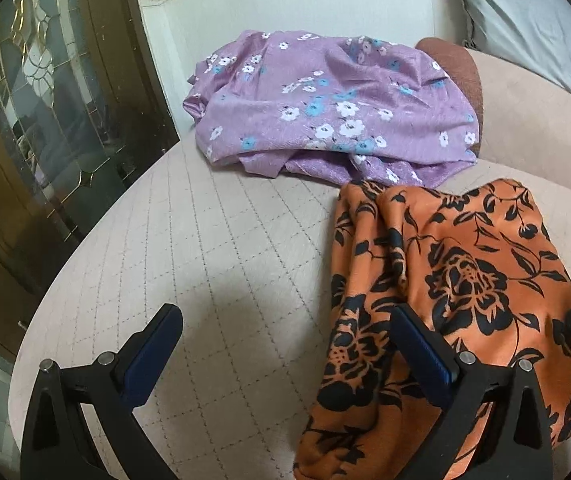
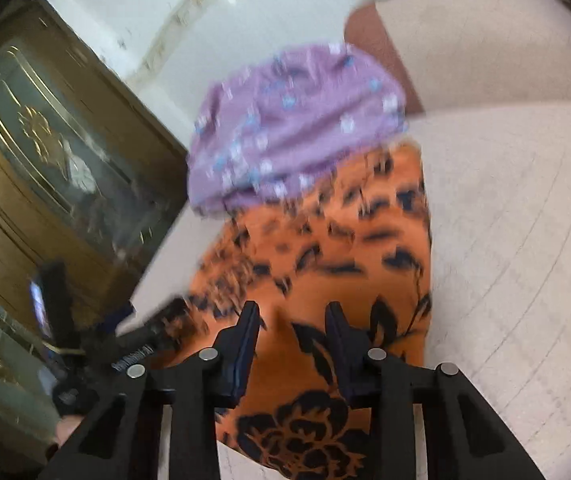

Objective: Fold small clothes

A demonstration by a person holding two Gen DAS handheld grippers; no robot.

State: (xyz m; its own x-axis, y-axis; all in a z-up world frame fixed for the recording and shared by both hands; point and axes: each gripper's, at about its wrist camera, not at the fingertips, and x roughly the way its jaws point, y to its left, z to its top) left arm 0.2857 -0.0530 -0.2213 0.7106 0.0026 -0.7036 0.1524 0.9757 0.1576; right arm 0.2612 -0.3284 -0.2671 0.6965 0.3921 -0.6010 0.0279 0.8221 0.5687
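An orange cloth with black flowers (image 1: 465, 272) lies bunched on the quilted beige cover (image 1: 225, 240), at the right in the left wrist view. My left gripper (image 1: 289, 328) is open wide just above the cover. Its right finger (image 1: 421, 344) lies over the cloth's left edge, its left finger (image 1: 157, 344) over bare cover. In the blurred right wrist view my right gripper (image 2: 293, 320) hovers over the same orange cloth (image 2: 325, 240). Its jaws stand narrowly apart, with cloth showing in the gap and no visible pinch. A purple garment with white and blue flowers (image 1: 325, 104) lies crumpled behind.
A dark wooden door with patterned glass (image 1: 45, 120) stands close on the left, past the cover's edge. A grey pillow (image 1: 525, 12) and a brown cushion (image 1: 457, 64) sit at the back right. White tiled wall (image 1: 285, 0) is behind. Bare cover (image 2: 505, 220) stretches right of the orange cloth.
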